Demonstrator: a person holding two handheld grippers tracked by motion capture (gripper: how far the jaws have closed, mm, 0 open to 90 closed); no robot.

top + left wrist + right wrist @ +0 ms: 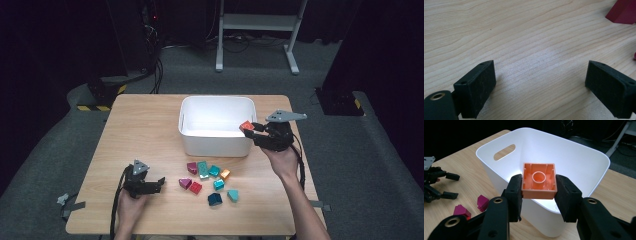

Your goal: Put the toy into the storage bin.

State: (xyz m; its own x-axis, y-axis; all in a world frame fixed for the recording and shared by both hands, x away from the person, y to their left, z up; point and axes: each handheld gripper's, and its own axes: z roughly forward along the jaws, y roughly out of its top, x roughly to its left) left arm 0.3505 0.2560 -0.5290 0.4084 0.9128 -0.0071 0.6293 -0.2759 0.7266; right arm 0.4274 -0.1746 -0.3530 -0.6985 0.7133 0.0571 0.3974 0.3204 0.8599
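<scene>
Clamping one orange block [539,180] over the white bin's [216,142] rim, the right gripper [256,131] grips tight; left gripper [159,184] gapes empty beside nine blocks [210,176].

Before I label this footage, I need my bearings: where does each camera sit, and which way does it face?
High view: above the person's side, facing forward and down on the table; both forearms show.
Left gripper view: on the left tool, facing bare wood between open jaws.
Right gripper view: on the right tool, facing the white bin, jaws shut on an orange block.
Shared: high and right gripper views both show bin, block and left tool.
</scene>
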